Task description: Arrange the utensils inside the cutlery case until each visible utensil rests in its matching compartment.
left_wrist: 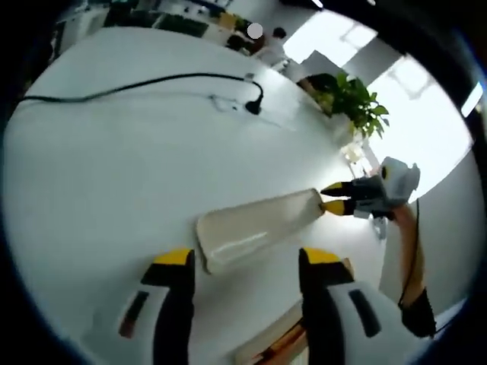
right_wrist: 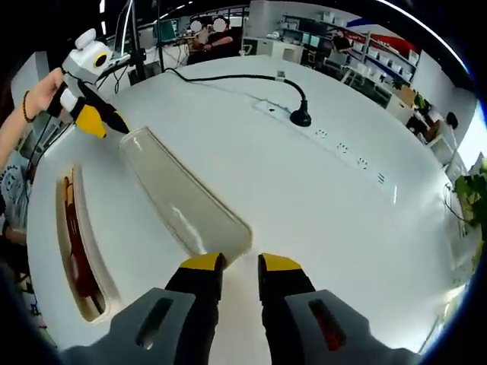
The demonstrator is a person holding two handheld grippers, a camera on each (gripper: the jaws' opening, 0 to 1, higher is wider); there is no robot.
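Lid [right_wrist: 186, 199] between left gripper [right_wrist: 114, 122] and right gripper [right_wrist: 232, 266]

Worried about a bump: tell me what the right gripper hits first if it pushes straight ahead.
The right gripper would most likely meet the near end of the long translucent lid lying just beyond its jaws on the white table. The left gripper is at the lid's far end. Depth is hard to judge.

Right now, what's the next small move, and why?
Probably back the left gripper off the lid and swing toward the case: the lid lies flat on the table beside it, and the case stands open with utensils inside.
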